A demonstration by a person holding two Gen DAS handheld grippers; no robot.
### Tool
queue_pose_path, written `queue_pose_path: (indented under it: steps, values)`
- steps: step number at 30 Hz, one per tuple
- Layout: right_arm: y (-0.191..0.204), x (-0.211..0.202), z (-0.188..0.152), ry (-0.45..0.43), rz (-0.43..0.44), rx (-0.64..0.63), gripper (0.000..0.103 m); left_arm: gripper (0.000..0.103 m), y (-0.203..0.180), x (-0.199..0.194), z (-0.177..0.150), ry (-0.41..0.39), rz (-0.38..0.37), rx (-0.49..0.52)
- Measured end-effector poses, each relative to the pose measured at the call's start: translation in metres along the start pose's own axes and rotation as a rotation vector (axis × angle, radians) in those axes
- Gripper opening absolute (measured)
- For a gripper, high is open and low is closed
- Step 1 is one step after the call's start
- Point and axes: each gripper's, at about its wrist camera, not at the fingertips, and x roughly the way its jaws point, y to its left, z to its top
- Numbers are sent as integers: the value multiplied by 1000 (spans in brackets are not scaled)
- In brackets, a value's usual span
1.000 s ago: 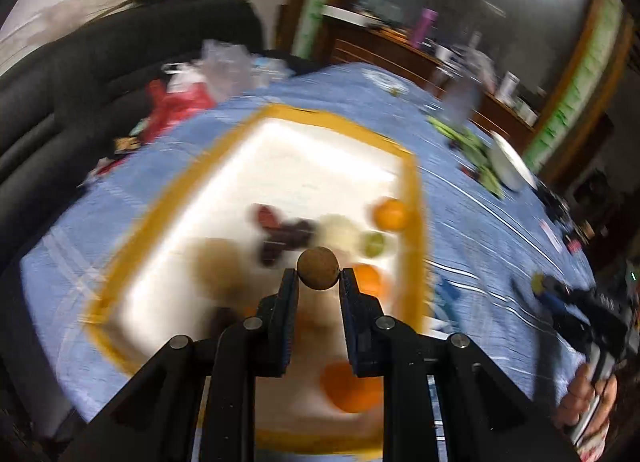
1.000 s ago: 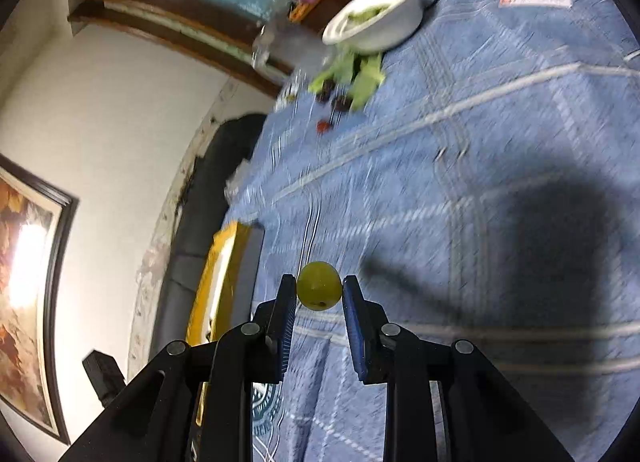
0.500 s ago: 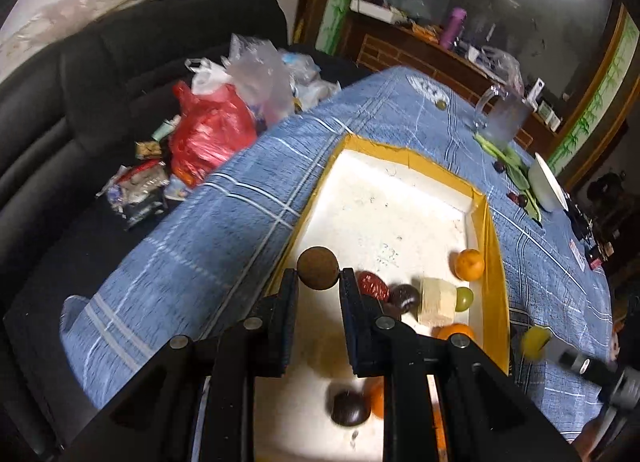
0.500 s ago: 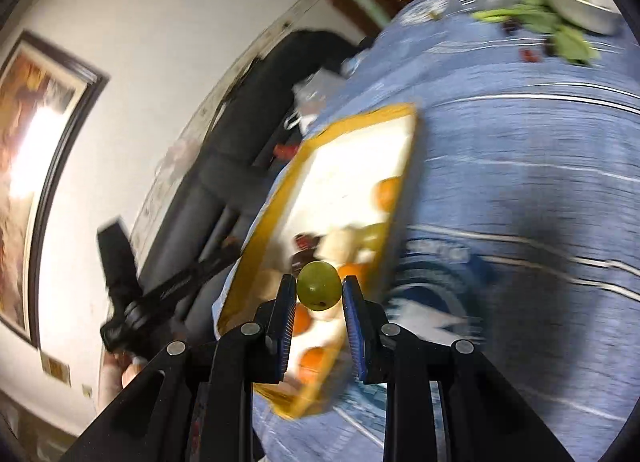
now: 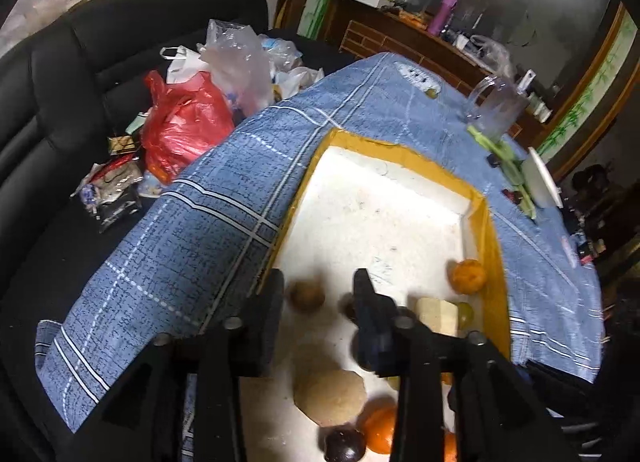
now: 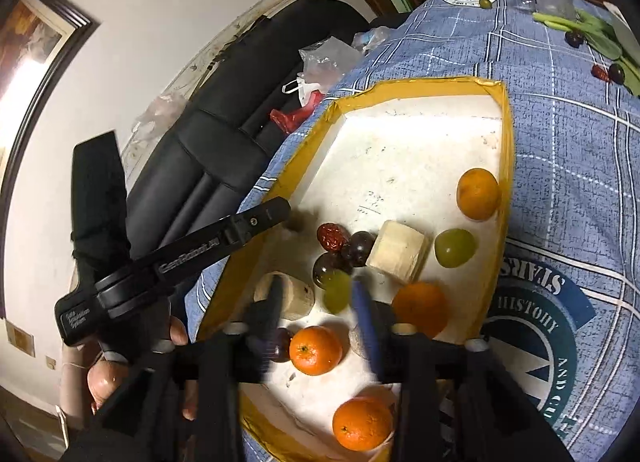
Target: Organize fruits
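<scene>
A white tray with a yellow rim [image 5: 486, 229] [image 6: 506, 149] lies on the blue checked cloth and holds several fruits. My left gripper [image 5: 318, 294] is open over the tray's left side; a small brown fruit [image 5: 306, 296] is between its fingers, free of both. My right gripper [image 6: 316, 302] is open above the tray's near part; a green grape [image 6: 336, 290] sits free between its fingers. Oranges [image 6: 478, 193] [image 6: 316, 350], a red date [image 6: 331, 236], dark plums [image 6: 358, 248], a pale block [image 6: 398, 250] and another green grape [image 6: 455, 247] lie in the tray.
A black sofa [image 5: 80, 73] with plastic bags [image 5: 188, 113] lies left of the table. A glass jug [image 5: 494, 109], green vegetables [image 6: 592, 35], a white bowl [image 5: 542, 181] and loose small fruits [image 6: 610, 71] are at the table's far end.
Both grippers opened. The brown fruit left the left gripper and the green grape left the right gripper; both are now in the tray. The right gripper swung over the tray.
</scene>
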Motion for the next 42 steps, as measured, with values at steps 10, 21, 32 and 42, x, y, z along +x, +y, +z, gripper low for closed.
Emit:
queue_pose_path:
  steps: [10,21,32,42]
  values:
    - [-1,-31,-7,-82,-39,12,59,70,-8,-39,-15,-100,8,-7]
    - [3,-86,-57,-217,-249,-81,62,80,-37,-79,-62,-216,97,18]
    - [-1,-108,-97,-318,-456,-144,72,94,-81,-109,-115,-462,359,117]
    - [3,-124,-115,-368,-461,-158,74,103,-103,-162,-156,-836,361,159]
